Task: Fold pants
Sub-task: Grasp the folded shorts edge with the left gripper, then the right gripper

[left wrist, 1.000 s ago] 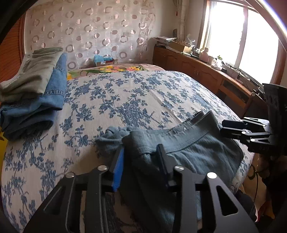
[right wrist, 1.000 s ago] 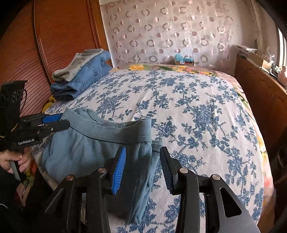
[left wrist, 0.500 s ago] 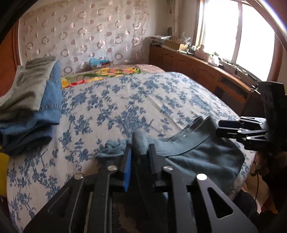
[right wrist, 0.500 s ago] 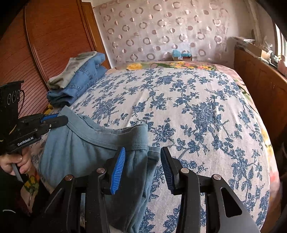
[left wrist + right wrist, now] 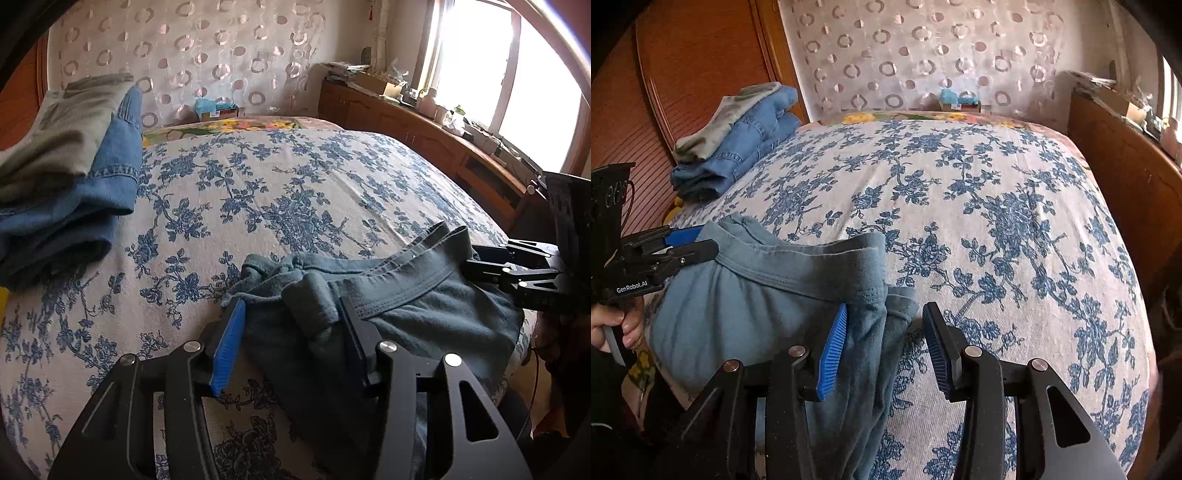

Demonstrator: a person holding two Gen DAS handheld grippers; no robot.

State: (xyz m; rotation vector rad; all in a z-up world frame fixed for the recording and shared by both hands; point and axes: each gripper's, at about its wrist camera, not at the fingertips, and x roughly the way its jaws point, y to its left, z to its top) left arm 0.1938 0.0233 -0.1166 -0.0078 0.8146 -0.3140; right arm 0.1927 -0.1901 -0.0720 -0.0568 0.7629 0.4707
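Grey-blue pants (image 5: pixel 406 306) lie bunched at the near edge of the bed, waistband toward the headboard; they also show in the right wrist view (image 5: pixel 768 295). My left gripper (image 5: pixel 291 325) is open, its jaws on either side of a raised fold at the waistband's left corner. My right gripper (image 5: pixel 882 332) is open, with the waistband's right corner between its jaws. Each gripper shows in the other's view: the left gripper (image 5: pixel 690 243) at the left corner, the right gripper (image 5: pixel 491 264) at the right corner.
The bed (image 5: pixel 997 206) has a blue floral cover. A stack of folded jeans and a grey garment (image 5: pixel 70 177) sits at the bed's far left (image 5: pixel 738 140). A wooden cabinet (image 5: pixel 424 136) runs along the right under the window. A wooden wardrobe (image 5: pixel 694 74) stands left.
My left gripper shut on the waistband corner half a second ago and has now opened again around the fold. The right gripper stayed open at its corner.
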